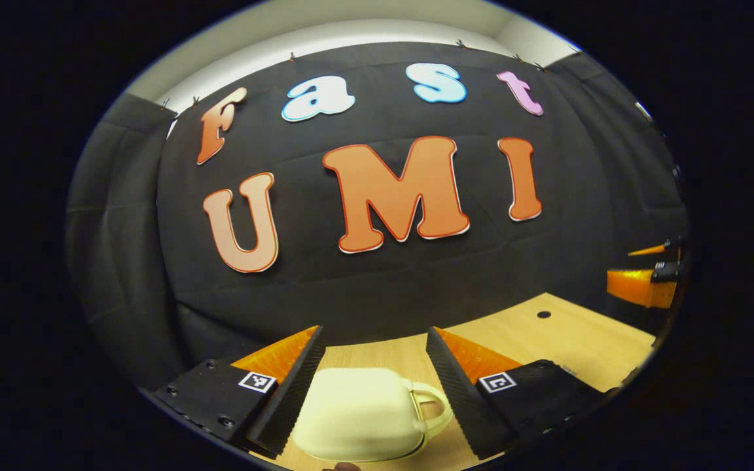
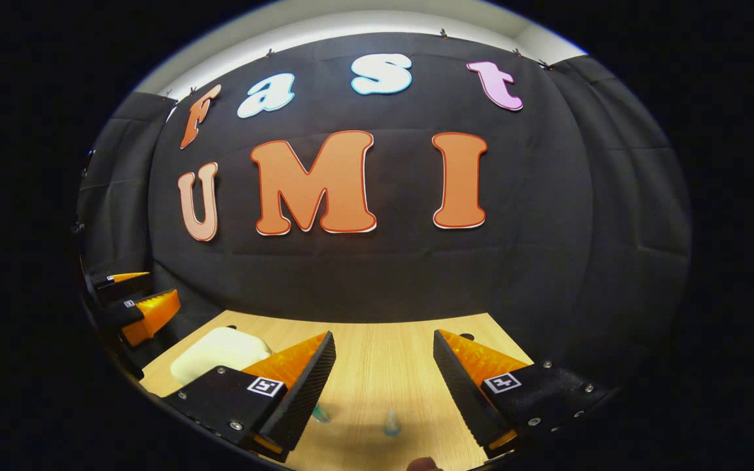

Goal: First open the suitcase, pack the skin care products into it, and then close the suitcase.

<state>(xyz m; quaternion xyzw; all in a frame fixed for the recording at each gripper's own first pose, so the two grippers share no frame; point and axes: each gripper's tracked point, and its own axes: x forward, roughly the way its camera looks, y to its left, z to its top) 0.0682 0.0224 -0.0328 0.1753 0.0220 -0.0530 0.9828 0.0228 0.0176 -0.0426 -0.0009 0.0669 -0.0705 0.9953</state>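
Note:
A small cream suitcase [image 1: 360, 415] lies closed on the wooden table [image 1: 547, 340], its looped handle [image 1: 430, 407] pointing to the right in the left gripper view. My left gripper [image 1: 374, 333] is open above it, one finger on each side of the case. In the right gripper view my right gripper [image 2: 383, 335] is open over bare table. Below it the tops of two small clear bottles [image 2: 390, 424] [image 2: 320, 412] poke up. The suitcase [image 2: 218, 353] sits to its left, partly hidden by the left finger.
The black cloth wall stands close behind the table's far edge. A small round hole [image 1: 544, 314] is in the tabletop at the back. The right gripper [image 1: 645, 281] shows far right in the left gripper view. The left gripper [image 2: 138, 307] shows far left in the right gripper view.

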